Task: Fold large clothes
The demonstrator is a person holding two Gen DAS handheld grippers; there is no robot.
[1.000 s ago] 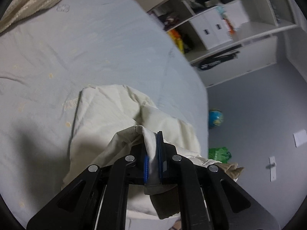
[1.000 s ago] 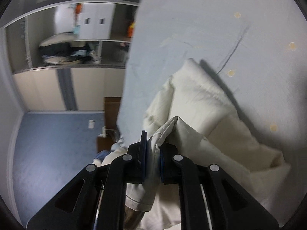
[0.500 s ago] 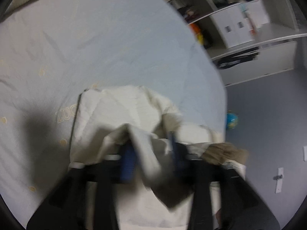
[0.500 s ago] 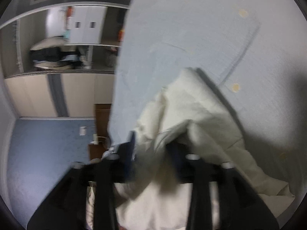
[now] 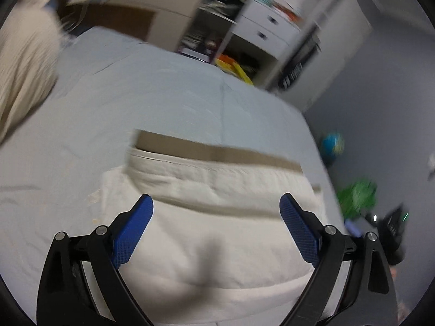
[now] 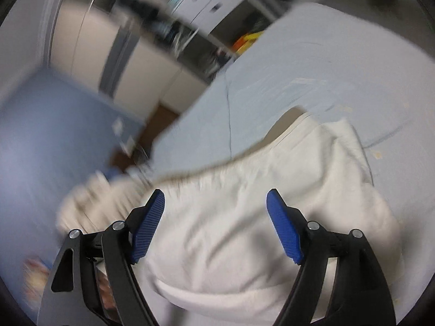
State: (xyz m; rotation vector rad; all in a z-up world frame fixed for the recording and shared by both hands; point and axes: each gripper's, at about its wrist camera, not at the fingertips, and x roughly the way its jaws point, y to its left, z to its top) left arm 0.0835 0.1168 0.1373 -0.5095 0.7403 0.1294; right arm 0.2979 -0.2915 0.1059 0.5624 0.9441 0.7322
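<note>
A cream-white garment (image 5: 217, 217) with a tan band along its far edge lies folded on the pale blue bed (image 5: 163, 95). My left gripper (image 5: 216, 203) is wide open and empty above the garment's near part. In the right wrist view the same garment (image 6: 258, 217) lies bunched on the bed, part of it hanging off the bed's left edge. My right gripper (image 6: 216, 198) is wide open and empty above it. Both views are blurred by motion.
A cream knitted blanket (image 5: 24, 68) lies at the bed's far left. White shelves with drawers (image 5: 266, 27) stand beyond the bed. A globe ball (image 5: 331, 144) and a green object (image 5: 359, 195) lie on the grey floor at right.
Both grippers were shut on folds of the garment; both have opened and let it go. The garment has dropped onto the bed, and both cameras have tilted up.
</note>
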